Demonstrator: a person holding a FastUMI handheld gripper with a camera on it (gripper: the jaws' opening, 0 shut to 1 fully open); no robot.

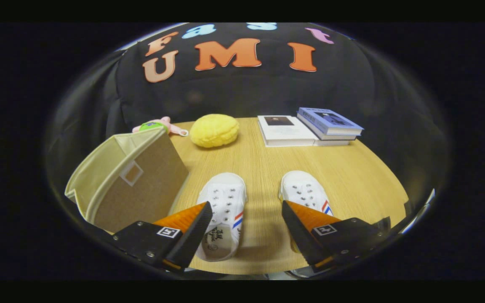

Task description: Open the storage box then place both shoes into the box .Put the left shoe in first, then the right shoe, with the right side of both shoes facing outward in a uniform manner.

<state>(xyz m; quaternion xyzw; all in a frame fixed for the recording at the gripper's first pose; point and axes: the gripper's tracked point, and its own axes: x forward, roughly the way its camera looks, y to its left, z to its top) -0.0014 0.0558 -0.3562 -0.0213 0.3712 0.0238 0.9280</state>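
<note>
Two white canvas shoes with red and blue stripes stand side by side on the wooden table (263, 168), toes pointing away from me. The left shoe (224, 202) lies just inside my left finger; the right shoe (303, 191) is partly hidden behind my right finger. A beige fabric storage box (133, 181) sits to the left of the shoes, tipped so its open mouth faces up and left. My gripper (246, 210) hovers above the shoes, open, with bare table between its fingers.
A yellow round plush (214, 131) and a pink and green toy (158, 125) lie beyond the box. Two stacked books, one white (286, 130) and one blue (329, 122), rest at the far right of the table. The table's edge curves close on the right.
</note>
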